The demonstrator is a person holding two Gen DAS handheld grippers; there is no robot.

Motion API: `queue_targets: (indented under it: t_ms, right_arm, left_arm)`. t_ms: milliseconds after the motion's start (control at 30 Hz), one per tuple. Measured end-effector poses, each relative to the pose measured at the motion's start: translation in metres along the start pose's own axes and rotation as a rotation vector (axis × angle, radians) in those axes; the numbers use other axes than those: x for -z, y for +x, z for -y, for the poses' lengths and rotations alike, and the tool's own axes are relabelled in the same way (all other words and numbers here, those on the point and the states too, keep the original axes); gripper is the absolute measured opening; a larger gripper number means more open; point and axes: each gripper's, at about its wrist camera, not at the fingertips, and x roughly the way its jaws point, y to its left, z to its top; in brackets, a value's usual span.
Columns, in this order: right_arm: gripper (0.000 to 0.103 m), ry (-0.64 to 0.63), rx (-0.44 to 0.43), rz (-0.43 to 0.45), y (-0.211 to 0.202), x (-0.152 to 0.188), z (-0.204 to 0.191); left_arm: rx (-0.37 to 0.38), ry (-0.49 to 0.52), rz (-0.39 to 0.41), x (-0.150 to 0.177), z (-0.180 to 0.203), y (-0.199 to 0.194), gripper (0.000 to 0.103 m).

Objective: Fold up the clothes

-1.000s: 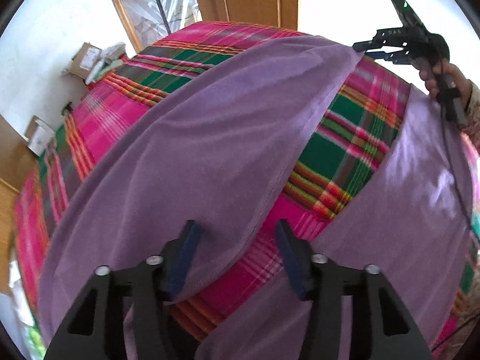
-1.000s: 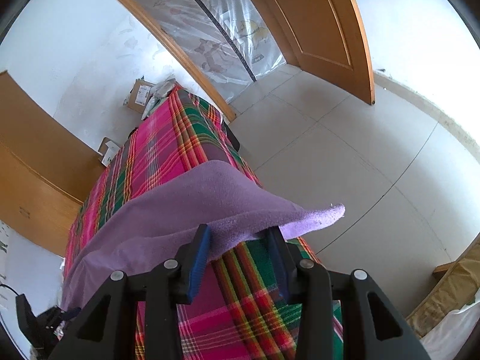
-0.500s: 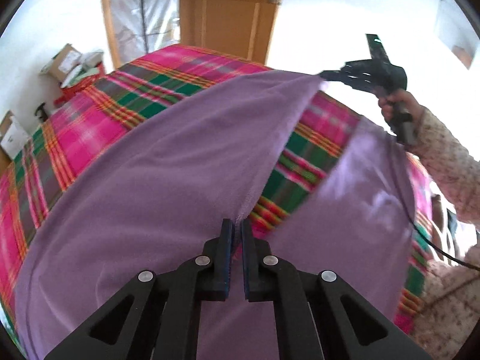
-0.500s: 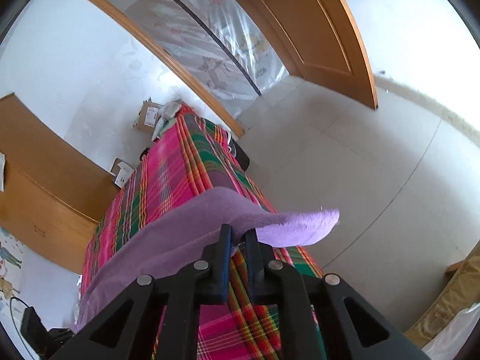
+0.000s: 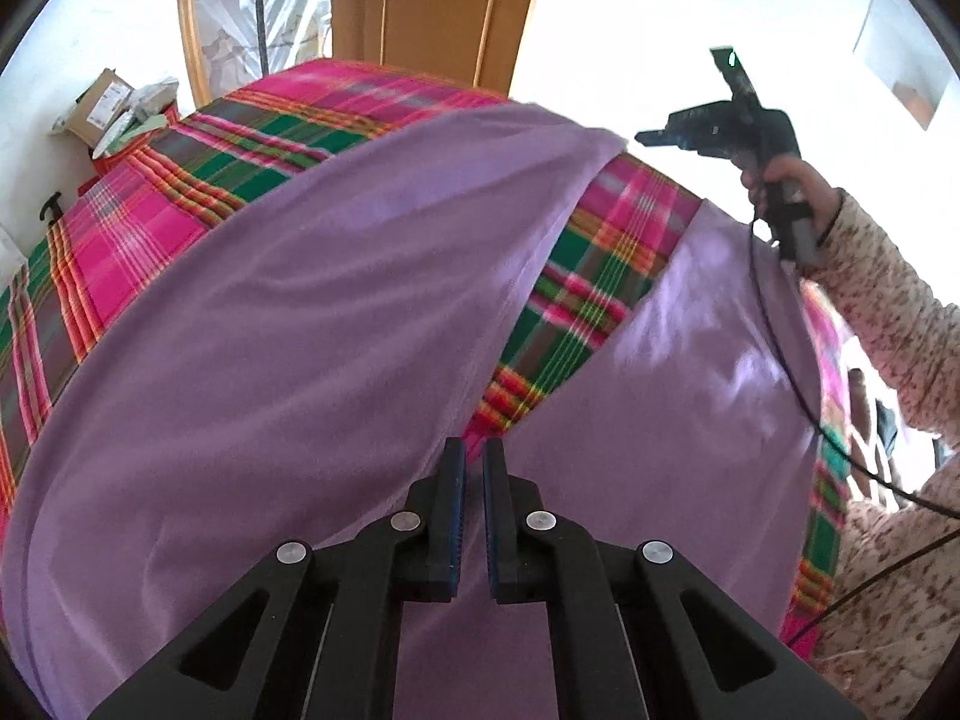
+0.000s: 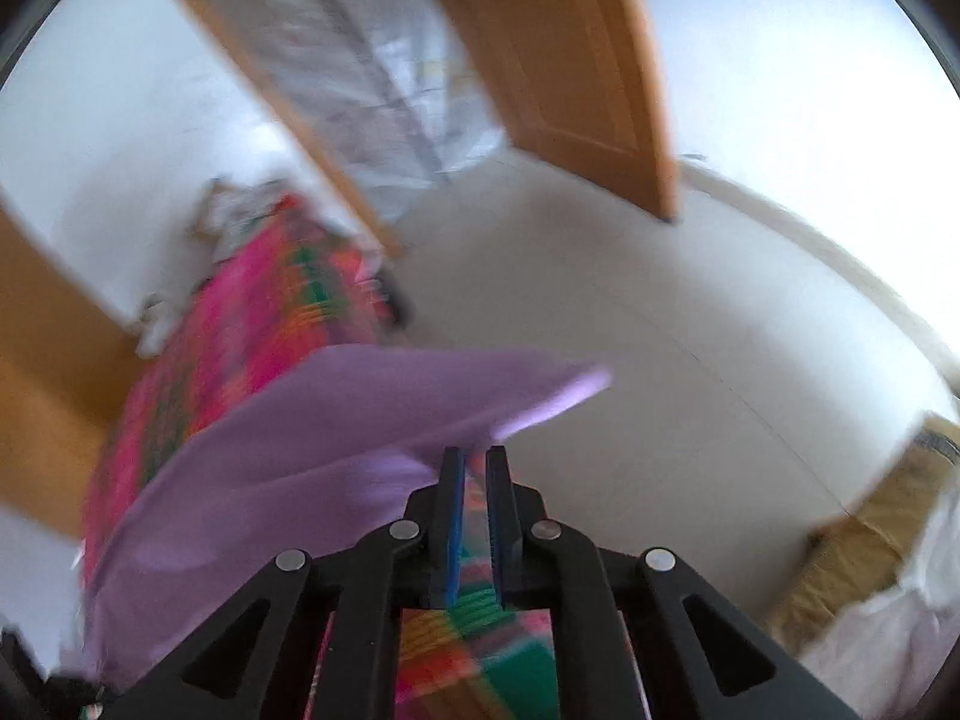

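A purple garment [image 5: 312, 324] lies spread over the pink and green plaid tablecloth [image 5: 138, 234], with a second purple part [image 5: 690, 420] to the right across a strip of plaid. My left gripper [image 5: 471, 456] is shut on the garment's inner edge, low in the left wrist view. A hand in a speckled sleeve [image 5: 888, 312] holds my right gripper [image 5: 645, 137], raised at the garment's far corner. The right wrist view is motion-blurred. There the right gripper [image 6: 474, 456] is shut, and the purple garment [image 6: 336, 420] hangs lifted from its tips.
Cardboard boxes [image 5: 99, 105] sit past the table's far left corner. A wooden door [image 5: 438, 18] and a plastic-covered doorway [image 5: 258, 0] stand behind. Pale tiled floor [image 6: 630, 312] lies beyond the table's edge. A black cable [image 5: 792, 372] trails from the right gripper.
Both grippers were open a second ago and closed on the purple garment's edge. The right one has since lifted its corner upward, blurring its view.
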Motion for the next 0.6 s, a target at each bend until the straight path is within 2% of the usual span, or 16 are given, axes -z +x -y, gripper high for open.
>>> queue_targets:
  t_ms: [67,133,167,200,267,333,467,533,600]
  right_arm:
    - [0.010,0.064,-0.033,0.030,-0.002,-0.004,0.011]
    - [0.010,0.075,-0.147,0.031,-0.002,-0.009,0.008]
    - [0.015,0.041,-0.173,0.031,0.000,-0.011,0.000]
    - [0.025,-0.010,-0.194,0.023,0.004,-0.015,-0.011]
    - [0.036,-0.098,-0.210,0.000,0.015,-0.020,-0.033]
    - [0.040,-0.176,-0.252,-0.024,0.030,-0.026,-0.054]
    - [0.039,-0.252,-0.203,-0.082,0.055,-0.029,-0.079]
    - [0.039,-0.274,-0.200,-0.081,0.059,-0.027,-0.084]
    - [0.017,-0.316,-0.164,-0.062,0.060,-0.026,-0.088]
  left_arm:
    - [0.010,-0.013,0.012,-0.002,-0.001,-0.002,0.008]
    - [0.020,-0.025,0.024,-0.003,-0.002,-0.003,0.014]
    - [0.025,-0.032,0.030,-0.004,-0.003,-0.004,0.016]
    - [0.031,-0.038,0.036,-0.005,-0.003,-0.005,0.018]
    - [0.041,-0.051,0.048,-0.007,-0.004,-0.007,0.022]
    - [0.051,-0.063,0.060,-0.008,-0.005,-0.008,0.024]
    - [0.048,-0.085,0.069,-0.009,-0.011,-0.012,0.027]
    - [0.046,-0.091,0.069,-0.010,-0.014,-0.011,0.028]
    - [0.046,-0.096,0.067,-0.011,-0.016,-0.009,0.028]
